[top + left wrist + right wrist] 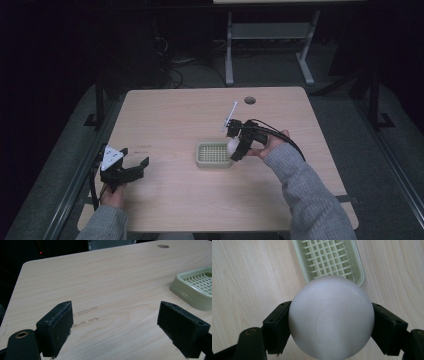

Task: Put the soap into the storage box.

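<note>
Here your right gripper (235, 148) clamps a white ball (331, 317) across its widest part, just above the near end of the green tray (359, 277) at mid-surface (170, 120). Smooth, round and probably light and hard, the ball likely slips if the jaws sit off its middle, so keep them on opposite sides of the equator. Your left gripper (131, 169) rests spread wide and empty near the left edge, well apart from the tray.

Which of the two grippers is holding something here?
The right gripper: its jaws clamp a white ball over the green tray. The left gripper is open with nothing between its jaws, down at the table's near left.
</note>
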`<state>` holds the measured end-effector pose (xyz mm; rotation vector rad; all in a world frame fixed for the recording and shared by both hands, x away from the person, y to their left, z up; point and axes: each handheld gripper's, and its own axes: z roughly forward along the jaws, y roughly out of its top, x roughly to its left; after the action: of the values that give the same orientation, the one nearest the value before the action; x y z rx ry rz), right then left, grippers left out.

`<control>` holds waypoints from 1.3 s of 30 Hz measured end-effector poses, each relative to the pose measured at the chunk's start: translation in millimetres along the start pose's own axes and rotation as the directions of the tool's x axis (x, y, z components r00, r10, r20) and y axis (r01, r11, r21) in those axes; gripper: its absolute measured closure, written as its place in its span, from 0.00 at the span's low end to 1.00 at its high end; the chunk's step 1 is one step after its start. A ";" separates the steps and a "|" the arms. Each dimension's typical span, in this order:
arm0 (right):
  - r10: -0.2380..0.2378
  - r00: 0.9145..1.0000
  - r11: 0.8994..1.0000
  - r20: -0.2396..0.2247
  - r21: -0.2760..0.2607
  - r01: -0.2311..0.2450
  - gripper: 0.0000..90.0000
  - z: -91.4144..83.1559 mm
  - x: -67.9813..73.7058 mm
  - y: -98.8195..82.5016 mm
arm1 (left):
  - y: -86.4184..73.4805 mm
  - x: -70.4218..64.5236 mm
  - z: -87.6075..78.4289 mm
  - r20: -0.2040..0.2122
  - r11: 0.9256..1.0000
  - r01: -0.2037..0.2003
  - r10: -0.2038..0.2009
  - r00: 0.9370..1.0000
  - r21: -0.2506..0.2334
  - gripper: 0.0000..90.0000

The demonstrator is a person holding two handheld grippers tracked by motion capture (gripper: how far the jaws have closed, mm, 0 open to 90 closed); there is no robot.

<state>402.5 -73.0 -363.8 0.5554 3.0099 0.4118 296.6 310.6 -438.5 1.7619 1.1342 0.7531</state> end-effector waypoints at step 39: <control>-0.058 0.998 0.998 -0.022 0.003 0.058 0.26 31.1 1.5 47.0 | 0.1 1.1 1.0 -0.011 1.000 0.004 -0.004 1.000 -0.002 0.14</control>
<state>420.3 -22.3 -381.1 0.4662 3.0395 0.4115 298.0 311.2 -438.8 1.7559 1.1438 0.7621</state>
